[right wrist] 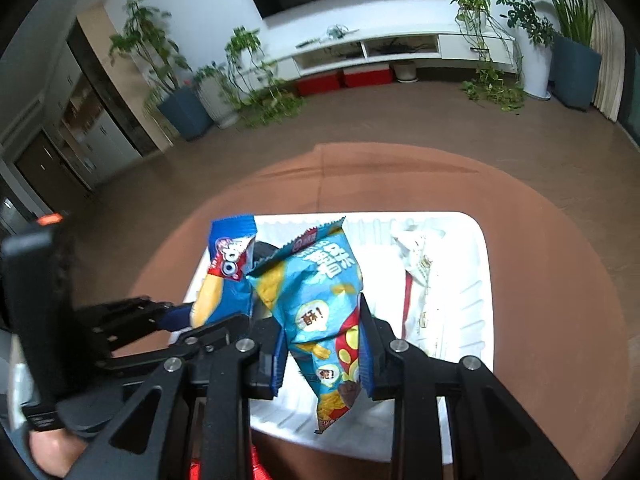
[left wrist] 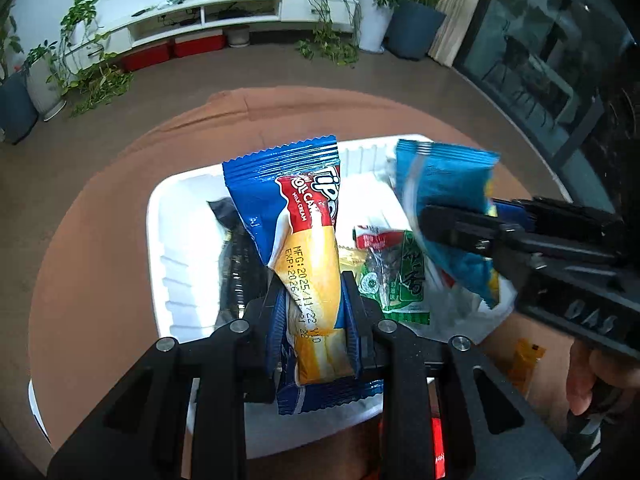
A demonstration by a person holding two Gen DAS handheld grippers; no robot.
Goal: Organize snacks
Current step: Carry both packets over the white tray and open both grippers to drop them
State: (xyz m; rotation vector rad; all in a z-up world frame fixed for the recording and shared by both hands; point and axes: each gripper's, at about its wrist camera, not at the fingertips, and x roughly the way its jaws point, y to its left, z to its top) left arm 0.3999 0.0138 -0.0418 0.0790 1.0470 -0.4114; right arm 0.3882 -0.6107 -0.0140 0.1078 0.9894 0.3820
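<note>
Left wrist view: a roll-cake packet [left wrist: 304, 240] is clamped between the left gripper [left wrist: 310, 312] fingers above a white tray [left wrist: 168, 216], which holds a dark packet [left wrist: 236, 264] and a green packet [left wrist: 396, 276]. Right wrist view alone shows the right gripper [right wrist: 322, 344] fingers pinching a blue chip bag [right wrist: 320, 300], and a white wrapper [right wrist: 420, 272] lying in the tray on the brown table [right wrist: 540, 280].

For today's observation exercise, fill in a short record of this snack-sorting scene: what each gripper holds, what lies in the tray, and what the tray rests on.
left gripper: shut on roll cake packet
right gripper: shut on light blue chip bag
white tray: holds green packet, dark packet, white wrapper
support: round table with brown cloth
</note>
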